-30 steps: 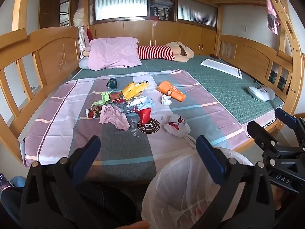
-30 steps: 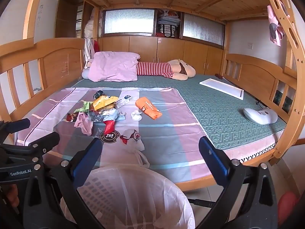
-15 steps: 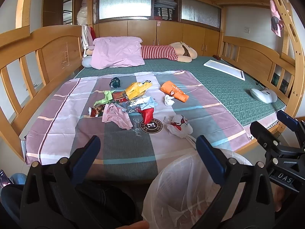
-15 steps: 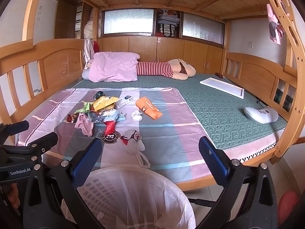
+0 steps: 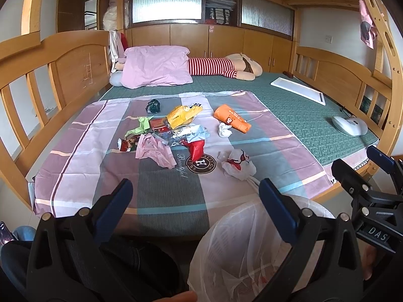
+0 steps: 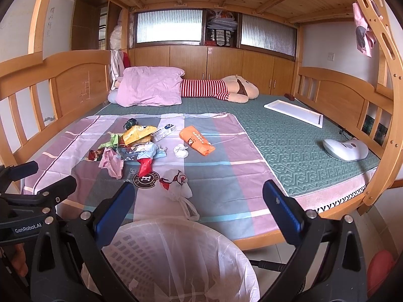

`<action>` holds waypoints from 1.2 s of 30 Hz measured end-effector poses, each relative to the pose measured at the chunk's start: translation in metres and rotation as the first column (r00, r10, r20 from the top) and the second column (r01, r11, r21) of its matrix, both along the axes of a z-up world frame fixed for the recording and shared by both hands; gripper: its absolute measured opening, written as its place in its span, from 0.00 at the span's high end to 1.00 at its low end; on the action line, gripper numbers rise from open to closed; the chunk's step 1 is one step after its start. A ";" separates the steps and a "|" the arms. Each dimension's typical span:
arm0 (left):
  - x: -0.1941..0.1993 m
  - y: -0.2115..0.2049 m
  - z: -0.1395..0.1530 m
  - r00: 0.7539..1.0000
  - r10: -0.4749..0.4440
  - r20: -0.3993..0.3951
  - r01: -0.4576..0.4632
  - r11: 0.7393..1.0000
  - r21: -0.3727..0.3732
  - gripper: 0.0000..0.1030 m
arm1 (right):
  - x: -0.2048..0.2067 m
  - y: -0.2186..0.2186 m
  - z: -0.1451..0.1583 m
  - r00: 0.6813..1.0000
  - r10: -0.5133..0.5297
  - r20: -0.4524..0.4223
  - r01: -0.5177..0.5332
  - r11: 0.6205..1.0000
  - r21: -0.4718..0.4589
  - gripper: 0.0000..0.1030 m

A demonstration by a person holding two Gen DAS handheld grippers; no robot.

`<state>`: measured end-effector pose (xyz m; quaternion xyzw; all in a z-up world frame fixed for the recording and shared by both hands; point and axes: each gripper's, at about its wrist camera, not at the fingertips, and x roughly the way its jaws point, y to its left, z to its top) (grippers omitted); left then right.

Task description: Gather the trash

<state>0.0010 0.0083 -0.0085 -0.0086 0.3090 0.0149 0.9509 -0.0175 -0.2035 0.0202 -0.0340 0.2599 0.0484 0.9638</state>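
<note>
Currently both the left gripper (image 5: 192, 202) and right gripper (image 6: 196, 205) gape wide, empty; the white plastic bag (image 6: 176, 185) just ahead of the right fingers suits first pickup, dropping into the lined bin (image 6: 176, 259) beneath.

Raised and tipped a little upward since a second ago: the left hand-held gripper (image 5: 192, 196), with more ceiling beams and cupboard top now in its view and the scattered heap of crumpled wrappers (image 5: 173, 130) sitting lower in frame. Same slight lift for the right hand-held gripper (image 6: 196, 198), leaving the white mesh waste basket lined with a clear plastic bag (image 6: 176, 259) lower and nearer the bottom edge. No shift among the litter on the pink and grey checked sheet (image 5: 83, 151); jaw gap unchanged on both, wide apart and empty.
</note>
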 end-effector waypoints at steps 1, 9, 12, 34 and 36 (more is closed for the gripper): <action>0.000 0.000 0.000 1.000 0.001 0.000 -0.001 1.000 0.000 0.03 | 0.000 -0.001 0.000 1.000 0.000 -0.001 0.000 1.000 0.001 0.03; -0.001 0.001 -0.002 1.000 0.005 -0.002 -0.005 1.000 -0.003 0.03 | 0.000 0.000 -0.002 1.000 -0.002 -0.007 0.002 1.000 0.000 0.03; 0.000 0.001 -0.002 1.000 0.006 -0.006 -0.006 1.000 -0.004 0.03 | -0.001 0.000 -0.003 1.000 -0.001 -0.009 0.001 1.000 0.001 0.03; 0.001 0.001 -0.002 1.000 0.008 -0.012 -0.008 1.000 -0.006 0.03 | 0.001 -0.001 -0.006 1.000 -0.005 -0.025 0.005 1.000 0.014 0.03; 0.001 0.001 -0.002 1.000 0.008 -0.012 -0.008 1.000 -0.005 0.03 | 0.002 -0.001 -0.006 1.000 -0.006 -0.025 0.006 1.000 0.015 0.03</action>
